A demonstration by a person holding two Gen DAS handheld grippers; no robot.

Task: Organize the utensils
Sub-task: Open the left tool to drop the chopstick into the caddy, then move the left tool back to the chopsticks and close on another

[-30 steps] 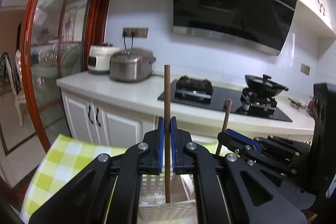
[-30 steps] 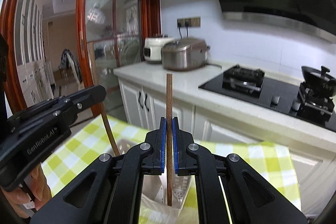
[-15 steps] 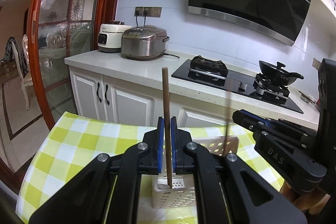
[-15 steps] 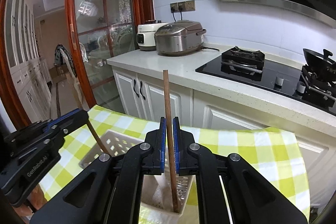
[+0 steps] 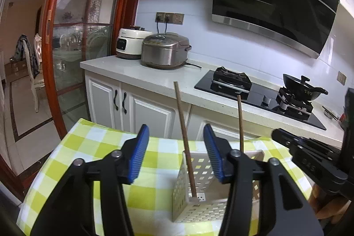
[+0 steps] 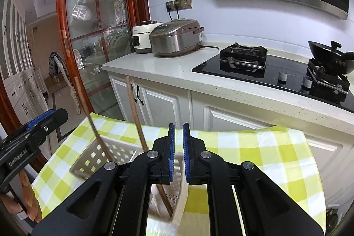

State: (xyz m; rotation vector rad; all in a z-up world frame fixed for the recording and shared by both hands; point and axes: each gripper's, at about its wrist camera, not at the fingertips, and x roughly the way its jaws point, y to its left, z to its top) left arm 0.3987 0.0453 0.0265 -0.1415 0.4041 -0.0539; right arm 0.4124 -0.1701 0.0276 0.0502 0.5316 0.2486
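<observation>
A white perforated basket point(image 5: 219, 183) stands on a yellow-checked cloth point(image 5: 88, 152). Two brown chopsticks lean inside it: one point(image 5: 184, 141) on the left, one point(image 5: 240, 125) on the right. My left gripper point(image 5: 176, 152) is open and empty, its jaws wide apart on either side of the left chopstick. In the right wrist view my right gripper point(image 6: 178, 143) has a narrow gap between the pads and holds nothing; a chopstick point(image 6: 137, 121) leans free to its left in the basket point(image 6: 110, 154). The other chopstick point(image 6: 97, 134) leans further left.
A kitchen counter point(image 5: 154, 79) with a rice cooker point(image 5: 164, 51), a white cooker point(image 5: 130, 43) and a black hob point(image 5: 254, 94) with a wok point(image 5: 301, 90) runs behind the table. A red-framed glass door point(image 5: 50, 48) is at the left.
Both grippers have let go of their chopsticks, which now lean in the basket. The left jaws opened wide; the right jaws parted slightly. Both grippers drew back.
</observation>
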